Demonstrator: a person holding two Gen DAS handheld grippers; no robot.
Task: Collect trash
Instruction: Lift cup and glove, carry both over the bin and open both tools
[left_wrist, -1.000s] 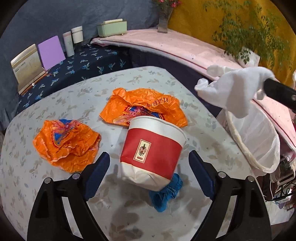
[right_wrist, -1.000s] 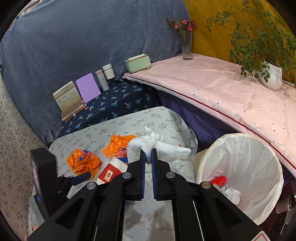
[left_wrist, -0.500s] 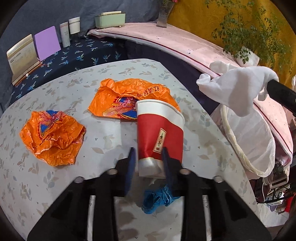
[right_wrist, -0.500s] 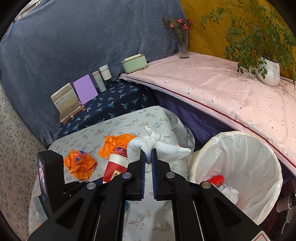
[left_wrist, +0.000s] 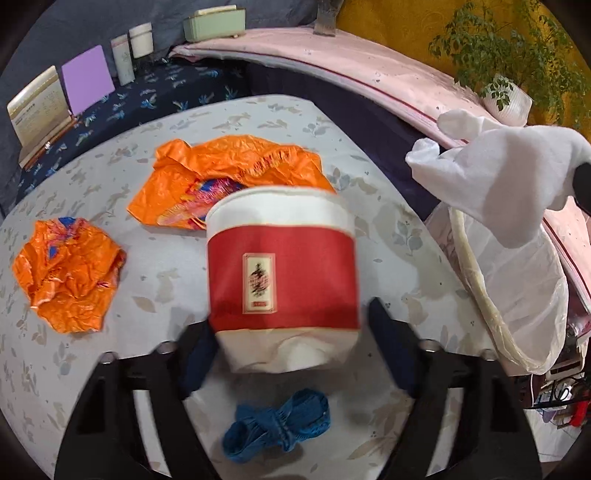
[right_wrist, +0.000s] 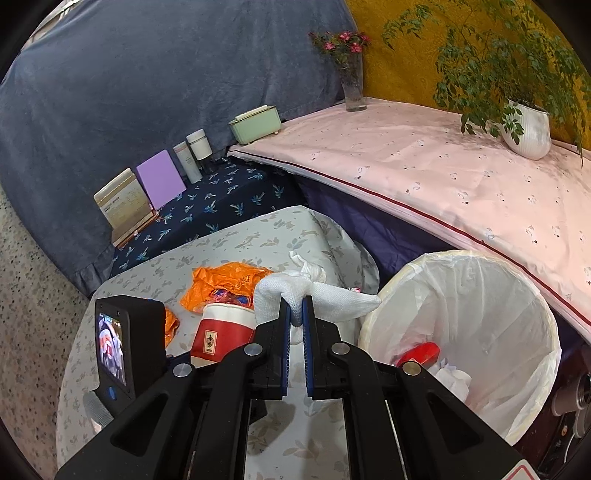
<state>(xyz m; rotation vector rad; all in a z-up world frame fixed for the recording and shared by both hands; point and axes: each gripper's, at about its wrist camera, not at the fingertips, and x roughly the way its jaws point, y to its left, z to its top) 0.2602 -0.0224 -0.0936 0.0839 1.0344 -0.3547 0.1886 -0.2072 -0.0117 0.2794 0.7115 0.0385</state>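
Two pieces of trash are in play. The right gripper (right_wrist: 294, 314) is clamped on a white cloth (right_wrist: 317, 291) just short of the lined bin (right_wrist: 461, 332), so the next move is over the rim, then release. The left gripper (left_wrist: 291, 336) straddles the red paper cup (left_wrist: 282, 273) on the worktop (left_wrist: 258, 122). Its jaws have just been reopening, and through the blur the pads seem off the cup—it needs re-closing before lifting.

Black fingers (right_wrist: 273, 350), blue pads (right_wrist: 283, 354)

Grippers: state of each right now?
Left gripper: open, jaws just widened, red paper cup between them.
Right gripper: shut on white cloth.
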